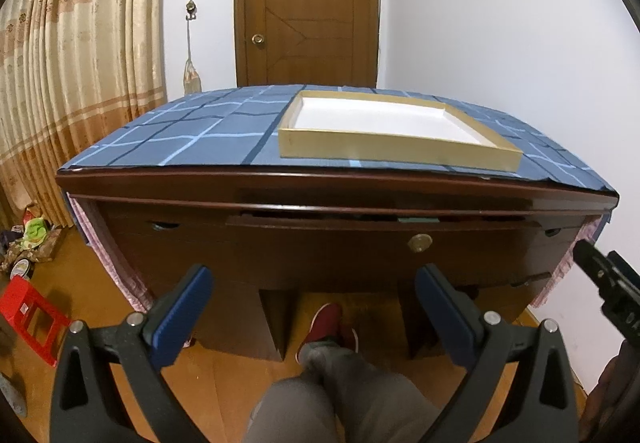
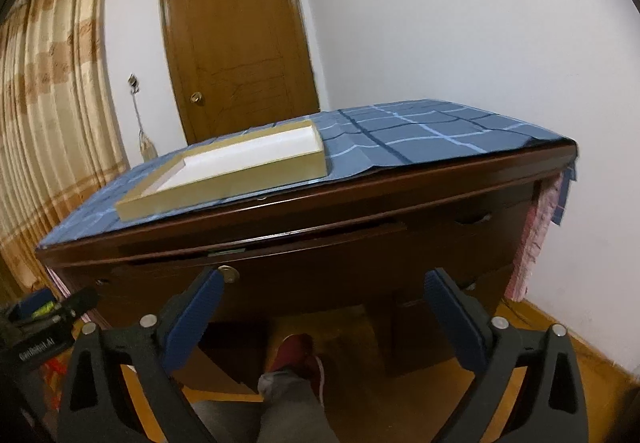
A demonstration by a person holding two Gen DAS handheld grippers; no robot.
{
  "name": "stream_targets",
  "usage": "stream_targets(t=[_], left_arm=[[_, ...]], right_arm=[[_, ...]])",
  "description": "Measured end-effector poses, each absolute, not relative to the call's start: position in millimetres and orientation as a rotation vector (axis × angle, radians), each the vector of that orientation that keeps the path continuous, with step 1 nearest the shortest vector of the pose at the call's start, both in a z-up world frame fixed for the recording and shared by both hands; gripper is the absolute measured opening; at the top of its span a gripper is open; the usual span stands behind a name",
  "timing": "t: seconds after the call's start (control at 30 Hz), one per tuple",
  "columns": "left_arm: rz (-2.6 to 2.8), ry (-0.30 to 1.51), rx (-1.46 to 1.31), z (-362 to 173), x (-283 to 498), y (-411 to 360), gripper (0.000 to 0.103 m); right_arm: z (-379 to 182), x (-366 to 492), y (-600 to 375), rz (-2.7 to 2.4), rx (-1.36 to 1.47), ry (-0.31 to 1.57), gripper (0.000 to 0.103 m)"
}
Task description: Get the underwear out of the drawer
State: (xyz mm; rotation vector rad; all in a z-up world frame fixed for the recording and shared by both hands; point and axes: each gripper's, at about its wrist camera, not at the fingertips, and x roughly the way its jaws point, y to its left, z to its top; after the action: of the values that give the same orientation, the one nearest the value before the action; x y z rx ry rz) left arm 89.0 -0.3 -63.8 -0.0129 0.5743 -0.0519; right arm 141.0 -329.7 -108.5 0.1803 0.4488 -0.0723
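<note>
Both tongs spread, empty: left tongs and right tongs low before the drawer, ajar under the bench top. Underwear not visible, presumably inside. Tray above looks like the drop spot.

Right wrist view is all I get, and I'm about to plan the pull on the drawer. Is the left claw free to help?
Observer: Yes. The left claw is open with nothing between its fingers, and it is pointed at the drawer front.
Operator: The knob is half hidden for me. Is anything on it?
Observer: No. In the left wrist view the round brass knob shows whole, and nothing touches it.
</note>
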Motion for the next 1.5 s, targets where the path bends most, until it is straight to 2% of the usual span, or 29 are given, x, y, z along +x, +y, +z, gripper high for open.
stream_targets(t=[0.1,0.13,0.63,0.87,1.5], left_arm=[[-0.047,0.576,-0.022,-67.5,101.8,0.1,0.103],[-0.047,0.581,-0.025,-69.5,108.3,0.1,0.103],[0.003,0.624,-0.007,-90.4,167.8,-14.6,0.102],[0.041,0.625,-0.019,-97.1,182.6,-18.8,0.102],[0.129,0.631,-0.071,-113.7,209.8,-15.6,0.102]], right_arm=[[-115.5,164.6,-327.6,-0.016,0.155,0.483,0.079],[-118.0,171.2,-328.2,-0.002,0.156,0.494,0.078],[-146.0,252.5,-402.9,-0.105,0.3,0.575,0.077],[-155.6,282.2,-412.8,-0.111,0.282,0.61,0.077],[-175.6,307.5,-429.1,-0.112,0.361,0.674,0.077]])
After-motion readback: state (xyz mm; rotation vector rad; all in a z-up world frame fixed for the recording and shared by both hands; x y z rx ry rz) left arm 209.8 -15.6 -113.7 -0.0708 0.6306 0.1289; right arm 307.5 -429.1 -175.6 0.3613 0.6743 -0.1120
